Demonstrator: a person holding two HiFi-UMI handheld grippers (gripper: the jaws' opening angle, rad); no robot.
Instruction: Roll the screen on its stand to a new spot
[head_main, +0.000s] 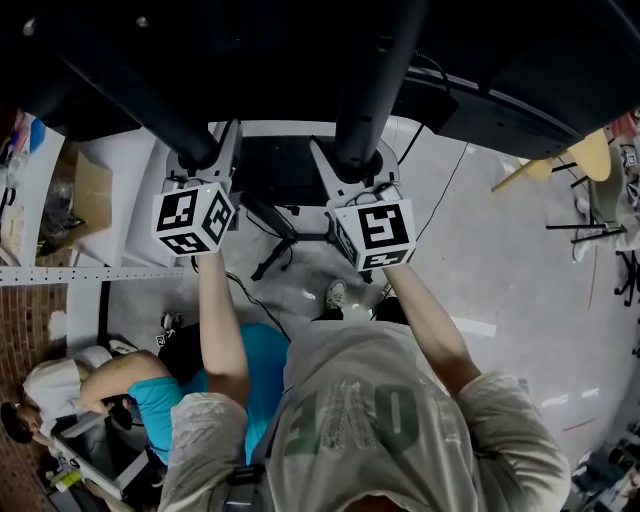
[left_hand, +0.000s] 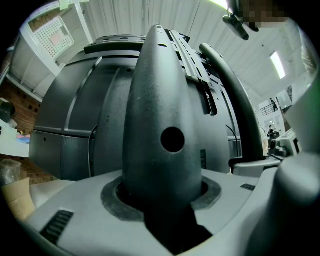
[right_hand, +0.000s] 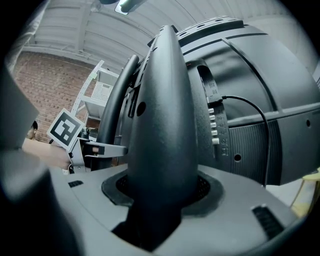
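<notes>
The screen's dark back (left_hand: 65, 125) (right_hand: 260, 100) rises ahead on its stand. The stand has two dark upright posts. My left gripper (head_main: 205, 158) (left_hand: 160, 202) is shut on the left post (left_hand: 160, 115). My right gripper (head_main: 355, 168) (right_hand: 160, 200) is shut on the right post (right_hand: 162, 120). In the head view both posts (head_main: 375, 80) run up and away from the marker cubes (head_main: 193, 218) (head_main: 372, 232) into the screen's dark underside. The stand's black legs (head_main: 285, 240) spread on the floor below. Each gripper view also shows the other post (left_hand: 235, 95) (right_hand: 117, 100).
A person in a blue shirt (head_main: 165, 395) crouches on the floor at the lower left, close to my left arm. A white rack (head_main: 120, 230) stands at the left before a brick wall. A black cable (head_main: 250, 300) trails on the floor. A wooden chair (head_main: 580, 160) is at the right.
</notes>
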